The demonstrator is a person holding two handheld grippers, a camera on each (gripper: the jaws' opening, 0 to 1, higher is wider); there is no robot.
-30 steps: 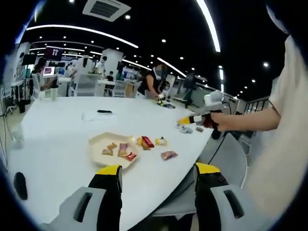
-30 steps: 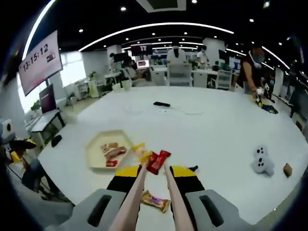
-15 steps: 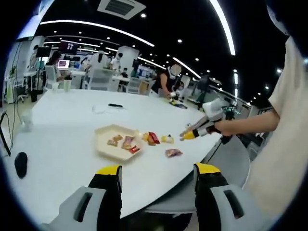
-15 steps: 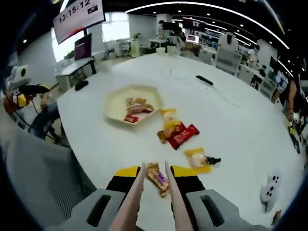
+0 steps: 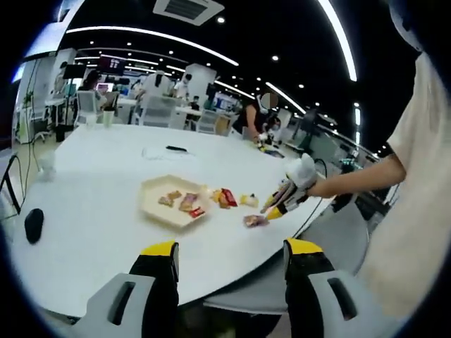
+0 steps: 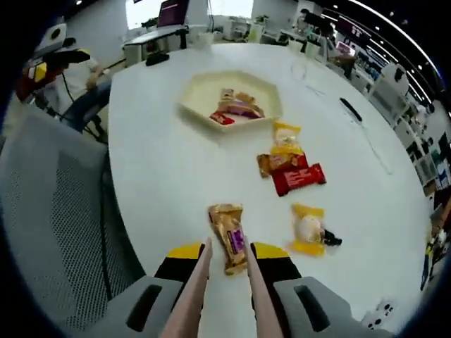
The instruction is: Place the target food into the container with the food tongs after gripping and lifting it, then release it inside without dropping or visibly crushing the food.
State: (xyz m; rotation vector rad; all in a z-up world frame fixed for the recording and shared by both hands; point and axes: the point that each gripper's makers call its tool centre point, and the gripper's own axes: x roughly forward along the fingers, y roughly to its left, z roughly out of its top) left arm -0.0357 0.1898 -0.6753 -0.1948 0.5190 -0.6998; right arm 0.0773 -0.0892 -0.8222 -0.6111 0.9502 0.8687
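Right gripper (image 6: 224, 248) held tongs (image 6: 211, 296), tips spread around brown snack packet (image 6: 228, 236), lower centre on white worktop (image 6: 162, 176). Beige tray (image 6: 201, 95) upper centre. Left gripper (image 5: 229, 260) fingers apart, empty.

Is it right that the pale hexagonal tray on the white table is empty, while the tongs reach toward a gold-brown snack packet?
Not quite. The pale hexagonal tray already holds several snack packets, as the right gripper view shows. The tongs do reach toward the gold-brown snack packet.
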